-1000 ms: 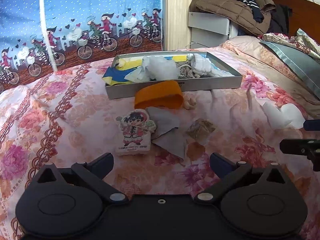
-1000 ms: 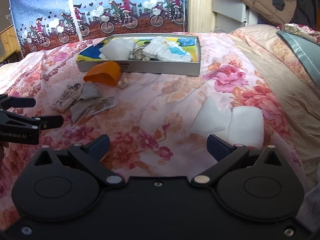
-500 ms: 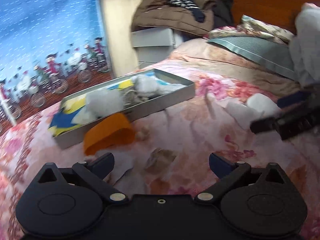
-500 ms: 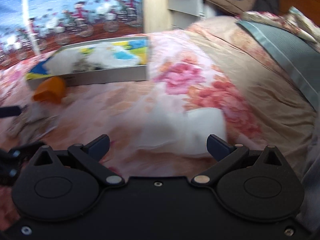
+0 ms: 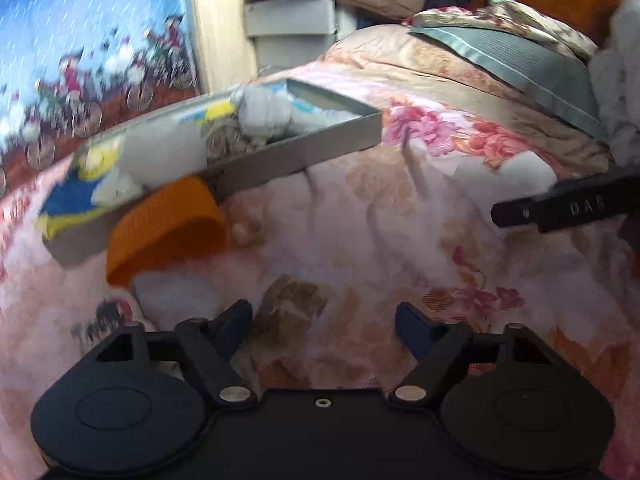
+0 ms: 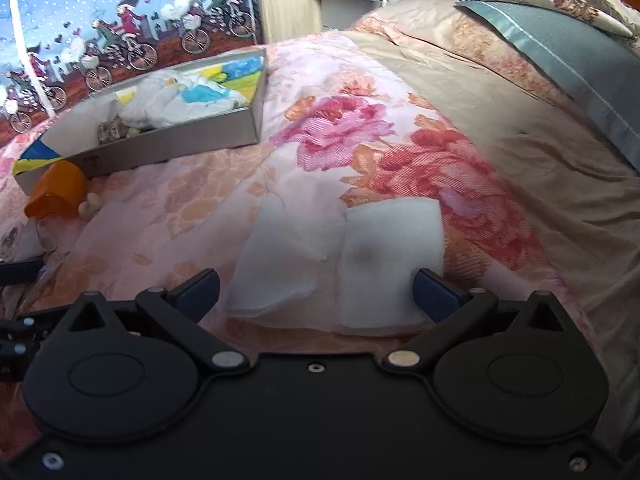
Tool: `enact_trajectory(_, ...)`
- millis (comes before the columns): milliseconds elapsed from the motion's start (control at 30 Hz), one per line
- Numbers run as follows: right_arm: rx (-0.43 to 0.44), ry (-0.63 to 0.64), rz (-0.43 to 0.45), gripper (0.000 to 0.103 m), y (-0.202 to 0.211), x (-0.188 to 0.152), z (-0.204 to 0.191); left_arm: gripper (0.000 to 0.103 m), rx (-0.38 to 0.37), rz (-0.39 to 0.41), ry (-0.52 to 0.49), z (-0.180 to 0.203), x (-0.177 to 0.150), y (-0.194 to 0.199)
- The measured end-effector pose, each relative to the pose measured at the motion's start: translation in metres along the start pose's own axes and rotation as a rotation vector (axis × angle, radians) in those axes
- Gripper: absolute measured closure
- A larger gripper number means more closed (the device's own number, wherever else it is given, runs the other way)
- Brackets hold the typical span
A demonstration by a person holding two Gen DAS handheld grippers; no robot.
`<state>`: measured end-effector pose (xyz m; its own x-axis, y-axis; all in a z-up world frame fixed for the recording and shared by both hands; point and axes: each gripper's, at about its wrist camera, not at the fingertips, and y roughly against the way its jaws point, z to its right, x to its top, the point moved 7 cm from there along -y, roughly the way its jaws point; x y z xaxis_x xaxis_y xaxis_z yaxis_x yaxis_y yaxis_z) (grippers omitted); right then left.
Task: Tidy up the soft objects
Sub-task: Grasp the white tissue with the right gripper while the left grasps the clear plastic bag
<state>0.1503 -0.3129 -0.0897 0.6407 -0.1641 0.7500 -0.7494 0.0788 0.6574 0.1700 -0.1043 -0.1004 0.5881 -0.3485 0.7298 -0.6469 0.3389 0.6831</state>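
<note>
My left claw (image 5: 324, 322) has just been closing but is still apart, the brown patterned cloth (image 5: 290, 304) between its tips. My right claw (image 6: 316, 286) gapes wide over two white cloths (image 6: 340, 264) on the bed (image 6: 208, 184).

Lying on the floral bedspread: two white folded cloth pads (image 6: 276, 264) (image 6: 390, 264), one orange ribbed knit band (image 5: 168, 220), one grey shallow cardboard tray (image 6: 172, 142), one mottled brown fabric scrap (image 5: 294, 300).
</note>
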Motion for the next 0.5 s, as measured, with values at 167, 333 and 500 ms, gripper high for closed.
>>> enact_trajectory(167,0.045,0.034,0.018,0.026,0.0,0.002,-0.01,0.046,0.004,0.0,0.04,-0.004,0.0,0.0)
enact_trajectory(333,0.082,0.038,0.02,0.057,0.003,0.002,-0.016,0.066,0.002,0.006,0.054,-0.004,0.003,0.001)
enact_trajectory(500,0.116,0.02,-0.001,0.083,0.005,0.001,-0.017,0.083,-0.003,0.007,0.041,0.002,0.006,0.002)
